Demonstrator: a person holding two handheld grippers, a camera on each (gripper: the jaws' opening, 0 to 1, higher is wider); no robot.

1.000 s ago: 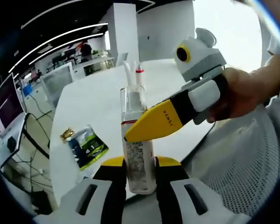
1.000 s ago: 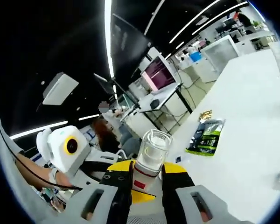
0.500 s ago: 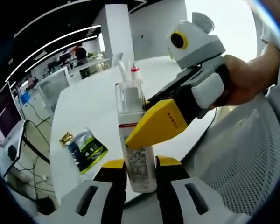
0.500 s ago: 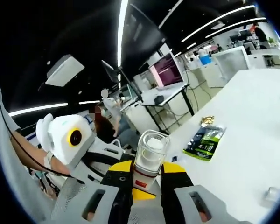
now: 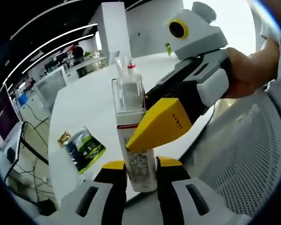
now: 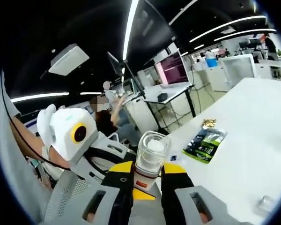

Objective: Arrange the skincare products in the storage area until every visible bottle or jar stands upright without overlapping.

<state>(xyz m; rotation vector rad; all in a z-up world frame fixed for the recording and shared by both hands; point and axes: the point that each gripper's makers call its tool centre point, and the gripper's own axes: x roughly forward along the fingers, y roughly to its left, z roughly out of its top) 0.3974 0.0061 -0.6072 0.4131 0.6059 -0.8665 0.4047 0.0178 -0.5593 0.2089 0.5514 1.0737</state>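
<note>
A tall clear bottle (image 5: 133, 136) with a clear cap, a red band and a printed label rises between my left gripper's (image 5: 140, 165) black and yellow jaws, which are shut on its base. My right gripper (image 5: 139, 140), held by a hand, comes in from the right, its yellow jaw lying across the bottle's middle. In the right gripper view the bottle's clear cap (image 6: 151, 149) stands between my right gripper's (image 6: 147, 172) shut jaws, and the left gripper (image 6: 141, 193) reaches in from the lower left. The bottle is held up off the white table (image 5: 91, 101).
A green sachet (image 5: 84, 149) lies flat near the table's left edge, also seen as the sachet (image 6: 204, 143). Two slim bottles (image 5: 124, 65) stand far back on the table. A white mesh chair (image 5: 243, 154) sits at the right. Desks with monitors (image 6: 171, 70) stand beyond.
Both grippers keep their hold on the bottle. The cameras have tilted slightly, so the background has shifted; the right gripper now looms a little larger in the left gripper view.
</note>
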